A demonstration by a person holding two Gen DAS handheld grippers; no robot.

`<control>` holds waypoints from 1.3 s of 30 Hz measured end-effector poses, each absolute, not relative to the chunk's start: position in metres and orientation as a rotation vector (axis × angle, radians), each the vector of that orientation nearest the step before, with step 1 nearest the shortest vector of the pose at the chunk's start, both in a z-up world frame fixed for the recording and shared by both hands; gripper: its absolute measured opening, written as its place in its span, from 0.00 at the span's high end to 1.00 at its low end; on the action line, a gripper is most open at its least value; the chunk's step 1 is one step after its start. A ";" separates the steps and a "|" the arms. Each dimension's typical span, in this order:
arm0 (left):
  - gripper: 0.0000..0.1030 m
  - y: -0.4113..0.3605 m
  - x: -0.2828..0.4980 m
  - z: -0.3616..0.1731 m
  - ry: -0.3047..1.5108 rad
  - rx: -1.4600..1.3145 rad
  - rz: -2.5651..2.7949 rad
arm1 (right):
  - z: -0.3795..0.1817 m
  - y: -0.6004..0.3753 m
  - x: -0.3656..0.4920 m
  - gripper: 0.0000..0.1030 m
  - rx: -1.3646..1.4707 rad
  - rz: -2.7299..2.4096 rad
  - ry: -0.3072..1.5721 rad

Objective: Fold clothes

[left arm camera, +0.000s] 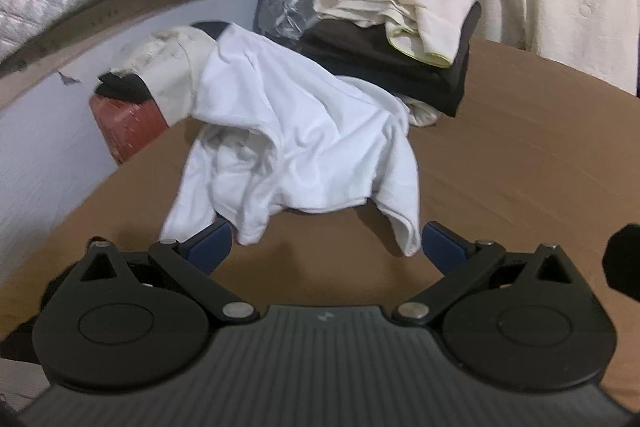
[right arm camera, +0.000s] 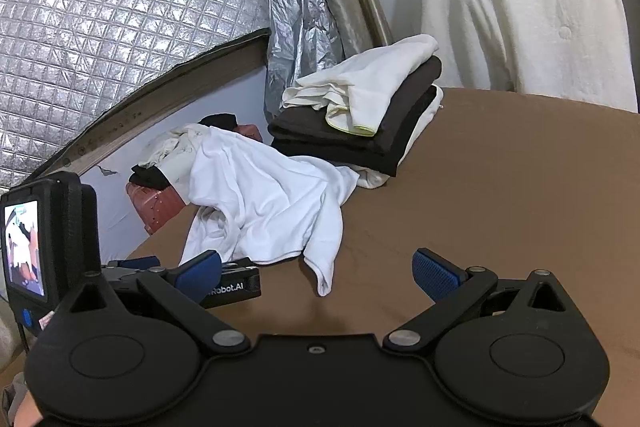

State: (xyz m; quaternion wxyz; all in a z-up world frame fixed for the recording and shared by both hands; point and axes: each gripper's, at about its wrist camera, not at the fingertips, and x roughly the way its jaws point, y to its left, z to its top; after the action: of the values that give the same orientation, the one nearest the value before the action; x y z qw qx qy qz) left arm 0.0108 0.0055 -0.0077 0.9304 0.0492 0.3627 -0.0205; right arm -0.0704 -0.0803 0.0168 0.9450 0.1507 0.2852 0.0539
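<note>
Left tongs (left arm camera: 326, 247) agape, white shirt (left arm camera: 296, 143) hiding fingertip

You get soft, even indoor light with faint shadows under the white shirt (left arm camera: 296, 131) on the desk (left arm camera: 520, 163). The quilted foil (right arm camera: 120, 27) glints. Fisheye bends the edges; the left view is slightly blurred.

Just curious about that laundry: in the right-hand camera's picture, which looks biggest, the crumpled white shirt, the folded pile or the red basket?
1. crumpled white shirt, though it lies nearest the camera.
2. folded pile.
3. red basket, mostly hidden by clothes.
</note>
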 end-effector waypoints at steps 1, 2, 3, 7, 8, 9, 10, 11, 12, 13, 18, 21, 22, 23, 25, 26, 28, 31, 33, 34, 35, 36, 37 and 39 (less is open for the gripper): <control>0.00 0.006 0.011 -0.009 0.751 0.093 -0.048 | 0.016 -0.080 -0.070 0.00 0.308 0.112 0.581; 0.00 0.006 0.012 -0.010 0.757 0.088 -0.054 | 0.016 -0.080 -0.070 0.00 0.309 0.114 0.581; 0.00 0.006 0.012 -0.011 0.763 0.084 -0.059 | 0.016 -0.080 -0.070 0.00 0.309 0.116 0.581; 0.00 0.005 0.013 -0.012 0.767 0.086 -0.065 | 0.016 -0.080 -0.072 0.00 0.311 0.133 0.568; 0.00 0.005 0.014 -0.013 0.767 0.090 -0.067 | 0.015 -0.080 -0.073 0.00 0.311 0.136 0.567; 0.00 0.005 0.014 -0.013 0.769 0.091 -0.064 | 0.015 -0.080 -0.072 0.00 0.310 0.138 0.568; 0.00 0.005 0.014 -0.013 0.770 0.090 -0.063 | 0.014 -0.079 -0.072 0.00 0.310 0.140 0.568; 0.00 0.005 0.014 -0.014 0.771 0.088 -0.064 | 0.014 -0.079 -0.072 0.00 0.310 0.142 0.570; 0.00 0.005 0.014 -0.014 0.774 0.087 -0.065 | 0.013 -0.079 -0.071 0.00 0.310 0.143 0.572; 0.00 0.005 0.014 -0.014 0.776 0.087 -0.066 | 0.013 -0.079 -0.071 0.00 0.310 0.144 0.575; 0.00 0.006 0.016 -0.014 0.782 0.088 -0.065 | 0.009 -0.079 -0.069 0.00 0.313 0.147 0.580; 0.00 0.009 0.021 -0.018 0.784 0.072 -0.057 | 0.002 -0.083 -0.064 0.00 0.327 0.154 0.580; 0.00 0.011 0.023 -0.020 0.791 0.064 -0.050 | -0.002 -0.086 -0.062 0.00 0.342 0.157 0.584; 0.00 0.013 0.027 -0.024 0.803 0.058 -0.041 | -0.007 -0.090 -0.058 0.00 0.364 0.158 0.589; 0.00 0.018 0.034 -0.032 0.833 0.048 -0.019 | -0.017 -0.095 -0.050 0.00 0.395 0.153 0.602; 0.00 0.020 0.036 -0.035 0.843 0.041 -0.010 | -0.021 -0.098 -0.046 0.00 0.408 0.149 0.609; 0.00 0.024 0.039 -0.039 0.843 0.019 0.008 | -0.026 -0.099 -0.038 0.00 0.405 0.158 0.605; 0.00 0.027 0.044 -0.042 0.798 -0.011 0.043 | -0.031 -0.098 -0.025 0.00 0.405 0.227 0.579; 0.00 0.029 0.055 -0.043 0.776 -0.006 0.079 | -0.037 -0.098 -0.011 0.00 0.412 0.275 0.579; 0.00 0.031 0.066 -0.043 0.772 -0.001 0.113 | -0.043 -0.097 -0.002 0.00 0.407 0.297 0.581; 0.00 0.035 0.077 -0.043 0.758 -0.002 0.168 | -0.048 -0.097 0.008 0.00 0.401 0.311 0.586; 0.00 0.042 0.089 -0.043 0.696 -0.002 0.279 | -0.054 -0.098 0.018 0.00 0.405 0.309 0.594; 0.00 0.048 0.101 -0.043 0.634 0.001 0.385 | -0.059 -0.099 0.027 0.01 0.416 0.299 0.602; 0.00 0.067 0.128 -0.045 0.640 0.019 0.486 | -0.062 -0.100 0.042 0.00 0.437 0.281 0.606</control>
State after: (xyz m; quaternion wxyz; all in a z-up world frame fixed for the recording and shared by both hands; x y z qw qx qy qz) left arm 0.1282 0.0665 -0.0452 0.9203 0.0094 0.3115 0.2367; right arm 0.0422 -0.0998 -0.0618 0.9214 0.2126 0.2952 0.1368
